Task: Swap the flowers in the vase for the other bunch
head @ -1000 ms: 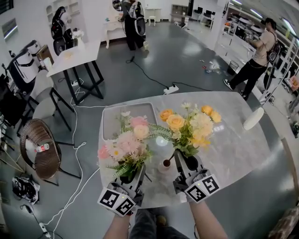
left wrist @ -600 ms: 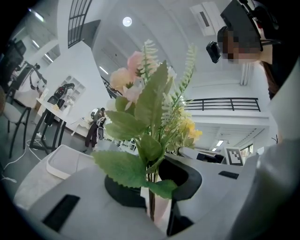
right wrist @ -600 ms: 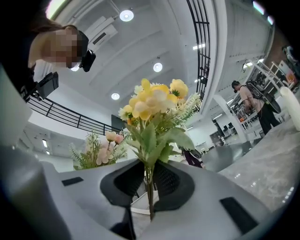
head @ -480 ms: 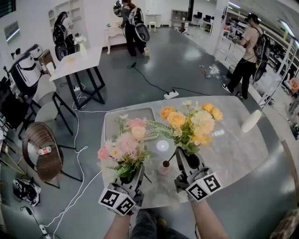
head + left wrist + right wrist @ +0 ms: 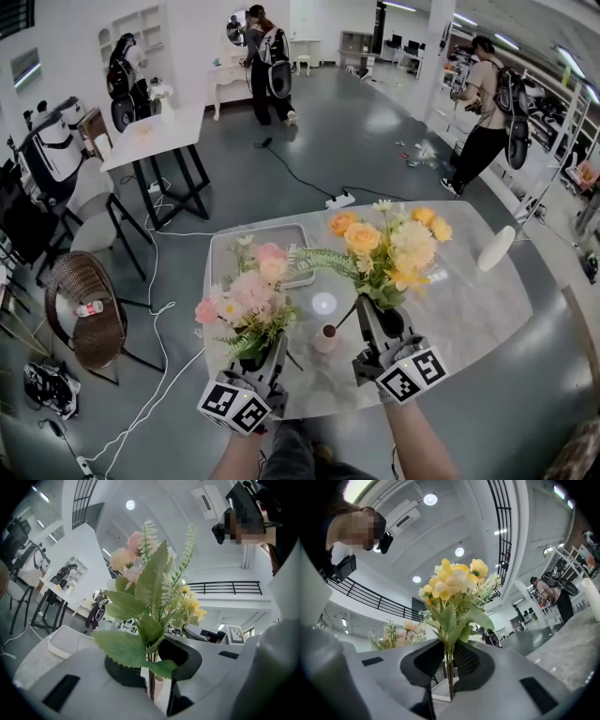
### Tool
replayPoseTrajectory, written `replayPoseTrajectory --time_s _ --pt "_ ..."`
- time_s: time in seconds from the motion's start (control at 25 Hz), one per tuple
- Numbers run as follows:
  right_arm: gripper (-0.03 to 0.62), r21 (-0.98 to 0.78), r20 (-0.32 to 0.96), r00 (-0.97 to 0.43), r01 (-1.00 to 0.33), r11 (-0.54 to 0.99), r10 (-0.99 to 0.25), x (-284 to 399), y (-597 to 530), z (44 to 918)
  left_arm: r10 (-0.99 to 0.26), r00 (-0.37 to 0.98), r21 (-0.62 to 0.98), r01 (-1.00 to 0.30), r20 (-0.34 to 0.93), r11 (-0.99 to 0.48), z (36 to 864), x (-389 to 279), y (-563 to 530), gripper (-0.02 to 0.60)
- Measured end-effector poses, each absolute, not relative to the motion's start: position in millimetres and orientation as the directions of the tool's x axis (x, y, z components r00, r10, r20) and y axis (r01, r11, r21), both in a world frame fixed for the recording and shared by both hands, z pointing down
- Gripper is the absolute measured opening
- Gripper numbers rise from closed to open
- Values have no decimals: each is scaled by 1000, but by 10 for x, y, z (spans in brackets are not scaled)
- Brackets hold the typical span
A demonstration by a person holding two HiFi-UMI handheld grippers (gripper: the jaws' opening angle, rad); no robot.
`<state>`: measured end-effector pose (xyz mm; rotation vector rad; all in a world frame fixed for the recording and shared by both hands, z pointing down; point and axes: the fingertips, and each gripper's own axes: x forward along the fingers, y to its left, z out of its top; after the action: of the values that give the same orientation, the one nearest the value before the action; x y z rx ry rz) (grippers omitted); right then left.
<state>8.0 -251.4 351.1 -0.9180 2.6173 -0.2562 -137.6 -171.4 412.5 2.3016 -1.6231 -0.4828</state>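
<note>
Head cam: high up, looks fwd & steeply down on the table (image 5: pixel 469 300). Left hand-held gripper (image 5: pixel 269 354) & right hand-held gripper (image 5: pixel 373 323) sit at bottom centre, floor (image 5: pixel 319 141) fills the upper frame. Left gripper view: low, v. close behind its jaws, tilted up toward the ceiling (image 5: pixel 154 508), pink bunch (image 5: pixel 140 573) at centre. Right gripper view: same setup w/ yellow bunch (image 5: pixel 454 585) at centre. Shared: each gripper view catches the other's bunch off to one side. Tray (image 5: pixel 70 641) at lower left of the left gripper view also shows mid-frame in head view.

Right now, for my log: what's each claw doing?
Left claw: closed, holding the pink bunch by its stems.
Right claw: closed, holding the yellow bunch by its stems.
</note>
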Motion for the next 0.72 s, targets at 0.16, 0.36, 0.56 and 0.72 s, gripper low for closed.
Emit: replayPoseTrajectory --time_s 0.16,0.36,0.56,0.72 --pt "69 -271 -277 -722 -574 773 -634 183 -2518 3420 -943 311 412 -849 -114 -330 4049 -1324 -1705 89" --pt "69 -263 -284 -718 -578 772 -635 280 -2444 3307 -941 316 398 -853 -118 -336 3970 -1280 -1632 88" --pt "69 -252 -287 -715 -586 770 -638 272 -2381 3304 -941 315 397 -853 -128 -339 3948 -1362 -1587 87" --pt "69 -259 -286 -707 -593 763 -647 355 -2386 3297 -935 324 393 -849 -140 -353 3878 -1322 -1613 88"
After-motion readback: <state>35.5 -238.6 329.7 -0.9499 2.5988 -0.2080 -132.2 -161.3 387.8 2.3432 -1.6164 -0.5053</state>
